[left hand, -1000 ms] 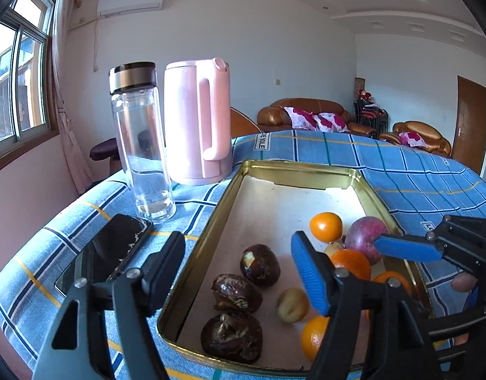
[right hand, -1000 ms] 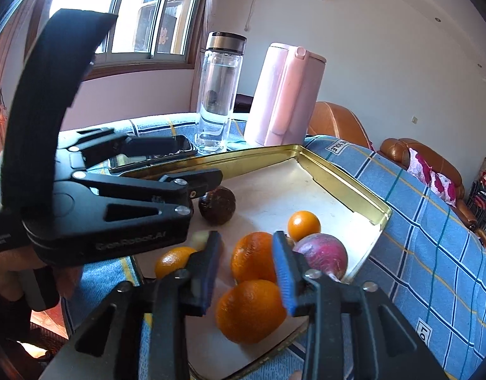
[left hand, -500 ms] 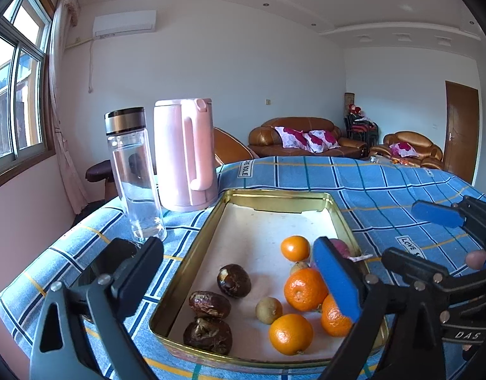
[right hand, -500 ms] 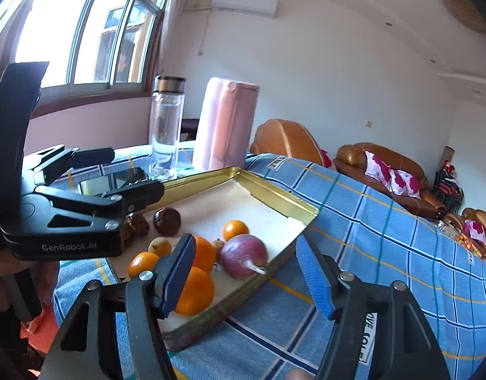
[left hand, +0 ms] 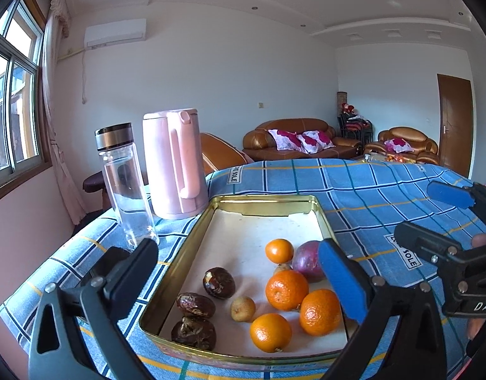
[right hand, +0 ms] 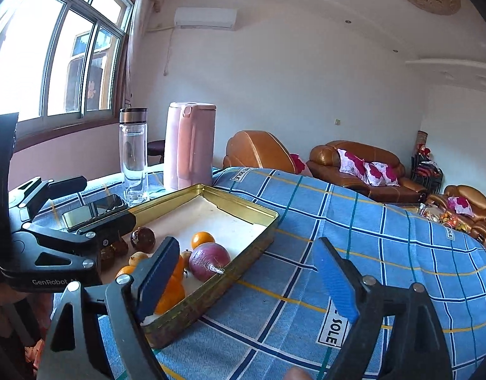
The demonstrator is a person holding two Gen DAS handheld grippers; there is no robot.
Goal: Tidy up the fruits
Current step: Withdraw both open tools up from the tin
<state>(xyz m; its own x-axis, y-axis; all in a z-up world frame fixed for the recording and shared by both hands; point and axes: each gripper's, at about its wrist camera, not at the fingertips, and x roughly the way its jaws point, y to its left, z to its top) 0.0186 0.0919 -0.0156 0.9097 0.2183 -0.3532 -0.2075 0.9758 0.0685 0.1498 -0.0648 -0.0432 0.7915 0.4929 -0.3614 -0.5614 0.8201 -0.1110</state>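
Both pairs of fingers stand wide apart and hold nothing. The left gripper (left hand: 239, 277) hangs above the near end of a gold metal tray (left hand: 261, 201), and the right gripper (right hand: 252, 280) sits off the tray's right edge, over the blue checked tablecloth (right hand: 385, 221). A second ago both grippers were low and close over the fruit, the right one's fingers nearly together around the oranges; since then both have pulled up and back, and the right one's fingers have spread. All the fruit lies in the near half of the tray: four oranges (left hand: 286, 289) grouped at the right, a purple round fruit (left hand: 306, 261) just behind them, two small tan fruits (left hand: 243, 308), and three dark wrinkled fruits (left hand: 219, 283) at the left. A clear water bottle (left hand: 125, 183), a pink kettle (left hand: 174, 164) and a phone (right hand: 95, 210) stand beyond the tray's left side. The withdrawal with empty fingers suggests a placement is finished; with like fruits already grouped, the sorting looks close to done, or done.
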